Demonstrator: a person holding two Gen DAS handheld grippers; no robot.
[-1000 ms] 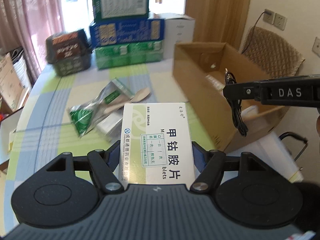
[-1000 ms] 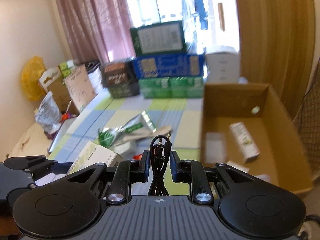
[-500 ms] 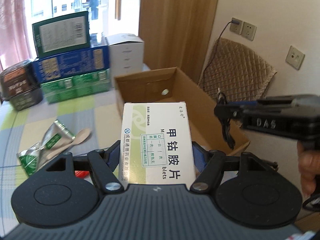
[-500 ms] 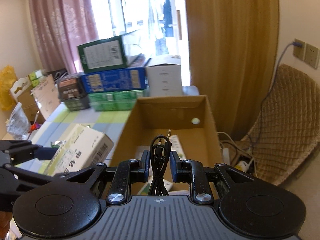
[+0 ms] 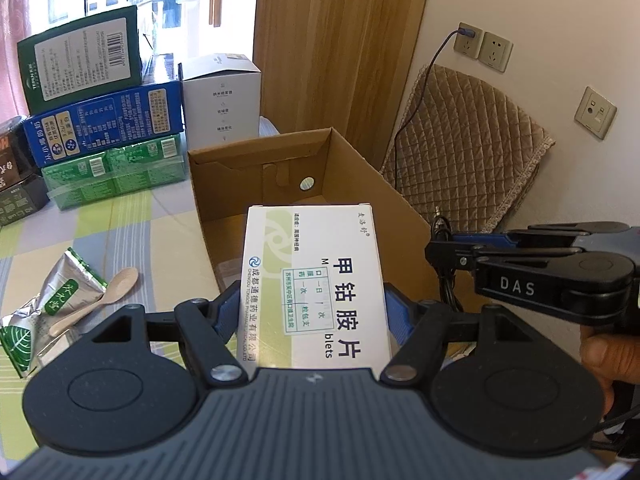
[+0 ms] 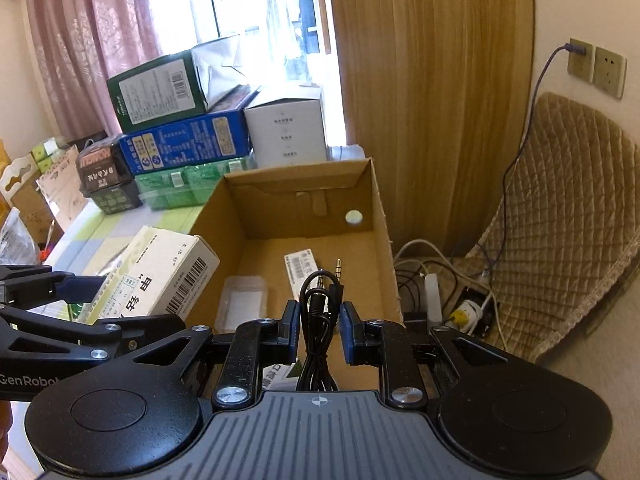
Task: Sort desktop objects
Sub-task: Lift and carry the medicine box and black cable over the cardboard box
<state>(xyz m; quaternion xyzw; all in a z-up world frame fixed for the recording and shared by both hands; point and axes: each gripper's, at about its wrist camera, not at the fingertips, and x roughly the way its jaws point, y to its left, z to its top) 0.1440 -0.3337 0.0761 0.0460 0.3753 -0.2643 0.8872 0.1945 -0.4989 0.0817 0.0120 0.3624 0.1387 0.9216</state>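
Observation:
My left gripper (image 5: 310, 312) is shut on a white medicine box (image 5: 316, 284) printed in green and blue, held over the near end of an open cardboard box (image 5: 256, 168). The same medicine box (image 6: 160, 276) shows at the left of the right wrist view, above the carton's left wall. My right gripper (image 6: 320, 322) is shut on a coiled black audio cable (image 6: 320, 300), its plugs sticking up over the cardboard box (image 6: 376, 216). In the left wrist view the right gripper (image 5: 436, 250) hangs over the carton's right wall with the cable (image 5: 446, 280) dangling.
Inside the carton lie a small white box (image 6: 300, 266) and a clear plastic tray (image 6: 242, 304). A foil sachet (image 5: 52, 304) and a wooden spoon (image 5: 100, 296) lie on the checked tablecloth. Stacked cartons (image 5: 104, 124) stand behind. A padded chair (image 6: 560, 216) and floor cables are to the right.
Both grippers have swung right from over the table to over the cardboard box, each keeping its hold. The sachet and spoon have slid to the left edge of the left wrist view.

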